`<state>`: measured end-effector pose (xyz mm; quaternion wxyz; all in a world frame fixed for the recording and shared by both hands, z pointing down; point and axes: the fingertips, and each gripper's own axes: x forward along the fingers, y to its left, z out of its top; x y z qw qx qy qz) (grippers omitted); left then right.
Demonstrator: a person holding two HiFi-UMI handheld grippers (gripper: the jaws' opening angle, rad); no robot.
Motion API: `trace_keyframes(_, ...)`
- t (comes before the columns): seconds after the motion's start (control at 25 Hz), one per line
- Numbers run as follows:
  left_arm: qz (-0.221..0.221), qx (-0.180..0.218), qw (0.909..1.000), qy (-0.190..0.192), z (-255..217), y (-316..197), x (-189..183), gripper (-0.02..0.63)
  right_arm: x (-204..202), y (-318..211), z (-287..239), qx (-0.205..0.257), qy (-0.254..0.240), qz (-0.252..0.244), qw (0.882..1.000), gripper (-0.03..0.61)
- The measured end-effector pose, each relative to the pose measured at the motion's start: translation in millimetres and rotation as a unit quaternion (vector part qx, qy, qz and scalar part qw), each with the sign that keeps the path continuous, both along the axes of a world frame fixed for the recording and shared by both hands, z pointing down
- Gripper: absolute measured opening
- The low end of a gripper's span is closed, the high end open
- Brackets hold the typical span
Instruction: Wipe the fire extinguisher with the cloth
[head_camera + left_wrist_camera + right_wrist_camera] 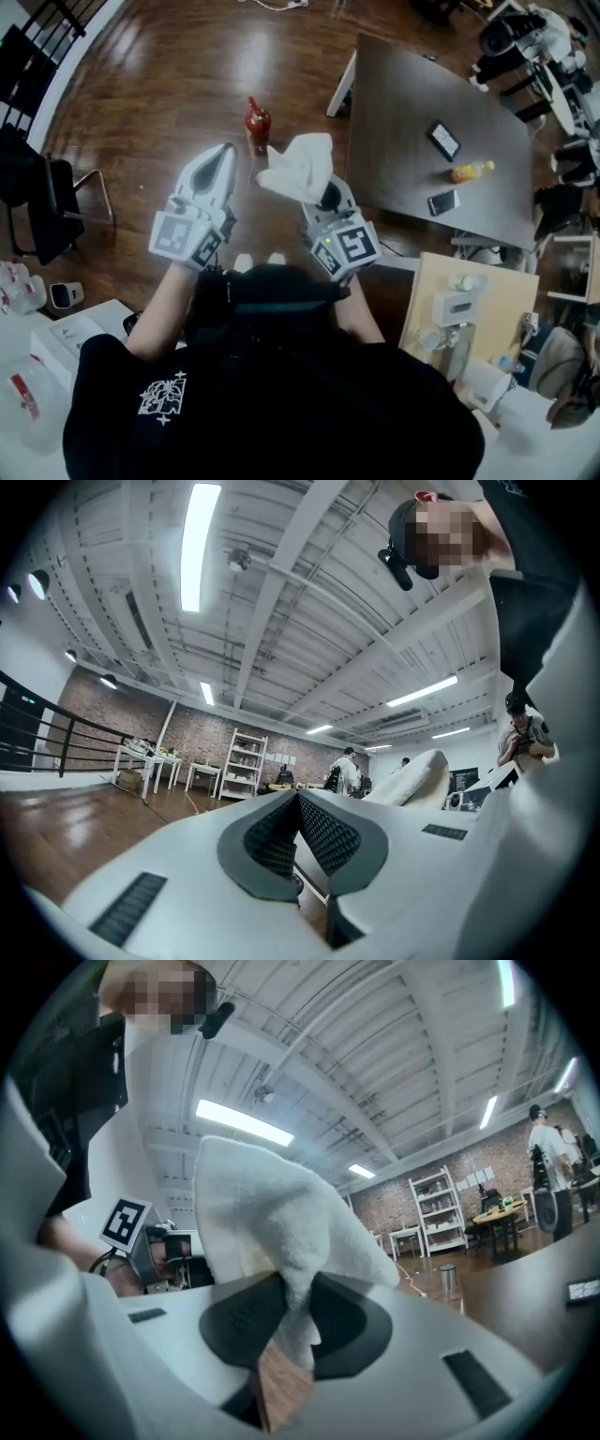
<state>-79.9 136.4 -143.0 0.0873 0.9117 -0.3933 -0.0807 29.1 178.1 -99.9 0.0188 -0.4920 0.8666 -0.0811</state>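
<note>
My left claw (222, 157) is closed on nothing. The red fire extinguisher (257, 124) stands on the wooden floor (141, 84) just ahead, between my two claws. My right claw (328, 199) pinches the white cloth (300, 167), which bunches above it.

Open wood floor (169, 94) around fire extinguisher (257, 124), dark table (412, 159) just right (white leg (339, 86) nearest), chair (42, 202) well left

Fire extinguisher (257, 125) stands on the floor (169, 84), ahead of both grippers and left of the table (403, 103). Cloth (300, 167) sits between the right gripper (326, 197) jaws — left gripper (223, 159) lies beside it. On the table, a bottle (472, 171) lies between the far phone (443, 140) and the near phone (442, 202).
</note>
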Motion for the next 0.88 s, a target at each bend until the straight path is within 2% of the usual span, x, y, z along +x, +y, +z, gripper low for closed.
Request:
trace_keyframes(0.28, 0.025, 0.002, 0.9997, 0.005, -0.7, -1.7, 3.2, 0.003, -4.4, -2.4, 0.9, -0.003, 0.007, 0.02, 1.0, 0.095)
trace_keyframes(0.88, 0.032, 0.004, 0.9994, 0.008, -2.2, 0.3, 3.5, 0.003, -9.8, 2.0, -0.4, 0.001, 0.012, 0.023, 1.0, 0.095)
